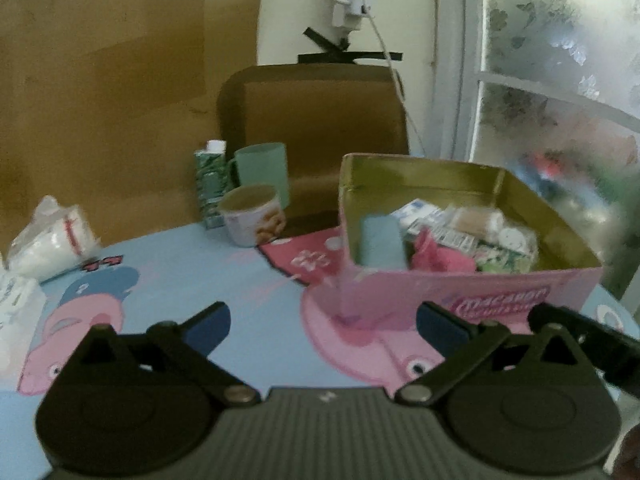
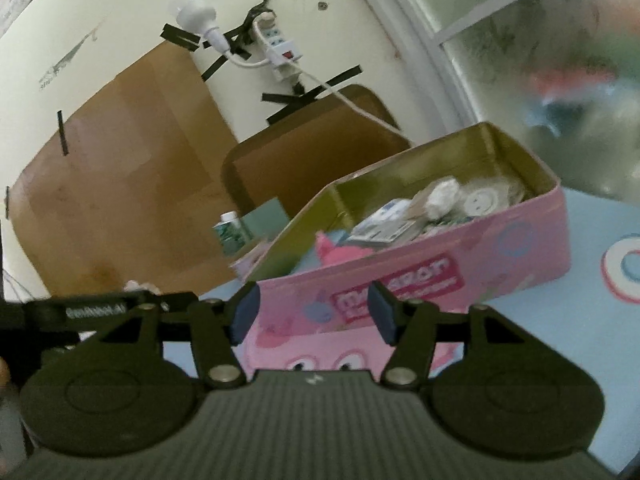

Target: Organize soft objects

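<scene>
Covering the table, a cartoon cloth (image 1: 256, 280); pink tin (image 1: 460, 284) ahead-right of the wide-open, empty left gripper (image 1: 322, 326); right gripper (image 2: 312, 314) likewise.

A green patterned carton (image 1: 210, 184) with a white cap stands near the far edge of the cartoon-printed tablecloth (image 1: 208, 280), touching a teal mug (image 1: 264, 170). Just in front sits a small printed cup (image 1: 252, 214). A brown chair back (image 1: 316, 116) rises behind them. Cardboard (image 1: 112, 80) leans against the wall. A white power strip (image 2: 280, 46) is taped up there, beside a frosted window (image 1: 560, 60).
</scene>
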`<state>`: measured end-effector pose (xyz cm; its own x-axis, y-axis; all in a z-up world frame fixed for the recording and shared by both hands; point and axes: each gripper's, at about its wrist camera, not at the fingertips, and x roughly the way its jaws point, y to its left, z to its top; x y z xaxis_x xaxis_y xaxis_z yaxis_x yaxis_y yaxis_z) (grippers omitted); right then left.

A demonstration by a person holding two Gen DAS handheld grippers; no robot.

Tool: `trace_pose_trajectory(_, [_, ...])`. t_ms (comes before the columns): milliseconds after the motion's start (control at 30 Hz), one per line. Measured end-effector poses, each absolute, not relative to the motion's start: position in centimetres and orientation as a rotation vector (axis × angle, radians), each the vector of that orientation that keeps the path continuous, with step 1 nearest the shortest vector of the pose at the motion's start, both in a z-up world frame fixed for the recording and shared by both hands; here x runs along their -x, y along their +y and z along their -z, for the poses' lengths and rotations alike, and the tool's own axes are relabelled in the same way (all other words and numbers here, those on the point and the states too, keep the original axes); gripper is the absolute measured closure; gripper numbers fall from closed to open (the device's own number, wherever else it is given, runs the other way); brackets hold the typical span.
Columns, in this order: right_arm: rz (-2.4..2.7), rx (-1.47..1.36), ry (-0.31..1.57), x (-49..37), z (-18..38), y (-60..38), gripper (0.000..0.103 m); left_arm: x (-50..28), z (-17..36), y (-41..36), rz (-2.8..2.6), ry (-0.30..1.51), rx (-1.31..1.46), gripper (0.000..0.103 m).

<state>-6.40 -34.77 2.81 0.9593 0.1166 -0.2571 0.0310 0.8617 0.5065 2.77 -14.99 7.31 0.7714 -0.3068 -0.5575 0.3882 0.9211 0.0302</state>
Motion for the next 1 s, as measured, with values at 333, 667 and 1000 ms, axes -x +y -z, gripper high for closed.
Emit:
trace_pose_trajectory(333, [-0.059, -0.558, 0.309, 6.8, -3.2, -33.1, 0.036, -1.4, -5.7, -13.5, 0.349, 0.597, -0.164, 0.0])
trace_pose_trajectory(667, [-0.036, -0.568, 0.342, 6.5, -2.8, -32.4, 0.025, -0.6, -4.0, -13.3, 0.328, 0.612, -0.194, 0.0])
trace_pose_trajectory(1000, [-0.024, -0.618, 0.381, 6.2, -1.7, -32.3, 0.011, -0.4, -2.1, -13.5, 0.319, 0.681, -0.22, 0.0])
